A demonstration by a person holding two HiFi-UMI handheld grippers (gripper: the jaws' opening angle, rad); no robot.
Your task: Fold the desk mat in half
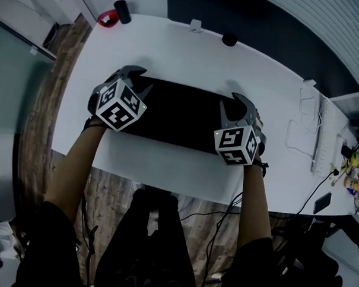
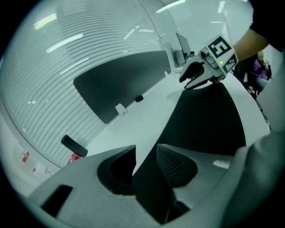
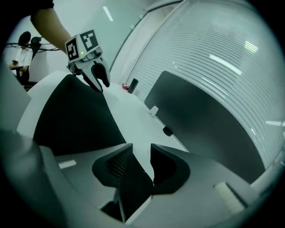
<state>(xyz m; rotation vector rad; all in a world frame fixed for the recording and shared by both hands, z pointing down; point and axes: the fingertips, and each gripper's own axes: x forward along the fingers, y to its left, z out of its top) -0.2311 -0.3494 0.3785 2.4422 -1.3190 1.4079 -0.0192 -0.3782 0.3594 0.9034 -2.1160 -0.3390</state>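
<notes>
Midway across the white worktop (image 1: 171, 56), the left gripper (image 2: 146, 155) and right gripper (image 3: 141, 153) each grip one end of the black desk mat (image 1: 180, 116), jaws narrowly closed on it.

hand-held grippers (image 2: 146, 150) (image 3: 141, 148) clamped, angled down
</notes>
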